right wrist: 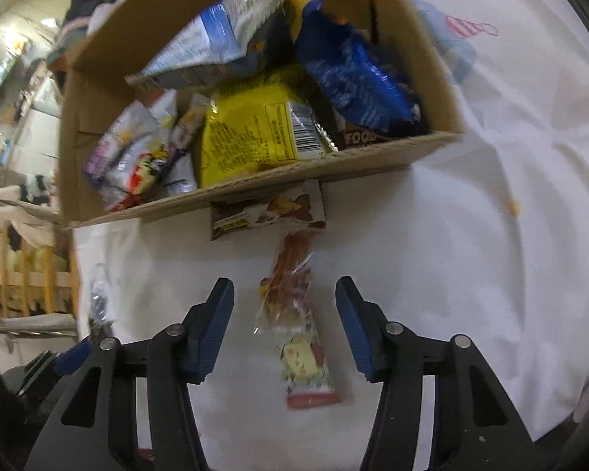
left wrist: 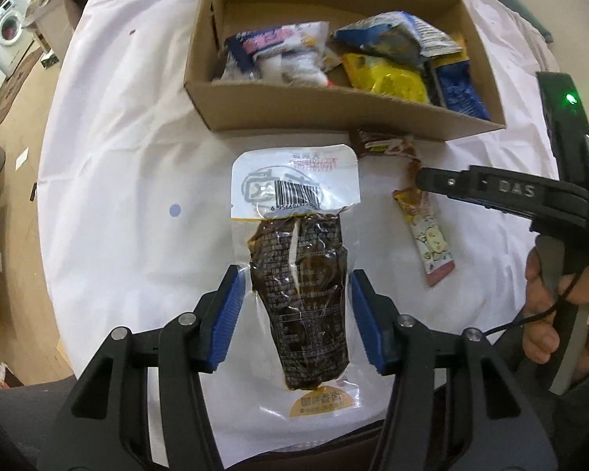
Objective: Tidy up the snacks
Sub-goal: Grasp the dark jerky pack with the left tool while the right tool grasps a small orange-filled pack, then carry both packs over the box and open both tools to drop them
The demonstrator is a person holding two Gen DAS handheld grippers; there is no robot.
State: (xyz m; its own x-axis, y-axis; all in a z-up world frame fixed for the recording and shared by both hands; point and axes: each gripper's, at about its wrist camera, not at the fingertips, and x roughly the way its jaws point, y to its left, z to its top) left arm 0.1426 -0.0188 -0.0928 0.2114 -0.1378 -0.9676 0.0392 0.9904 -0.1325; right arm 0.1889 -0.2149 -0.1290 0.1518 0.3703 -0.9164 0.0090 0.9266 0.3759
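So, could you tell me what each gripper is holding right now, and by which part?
The left gripper clamps the dark vacuum-sealed snack pack across its middle; the right gripper straddles the slim snack packet, not gripping it.

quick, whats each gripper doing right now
left gripper: shut on the dark vacuum-packed snack.
right gripper: open, straddling the slim snack stick, pads not touching.

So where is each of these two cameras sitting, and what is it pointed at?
Left wrist: on the left gripper, facing down at the dark vacuum pack clamped in its blue pads, box beyond; the right gripper and a hand show.
Right wrist: on the right gripper, facing down at the snack stick between its open fingers.
Shared: box, snack stick, brown packet.
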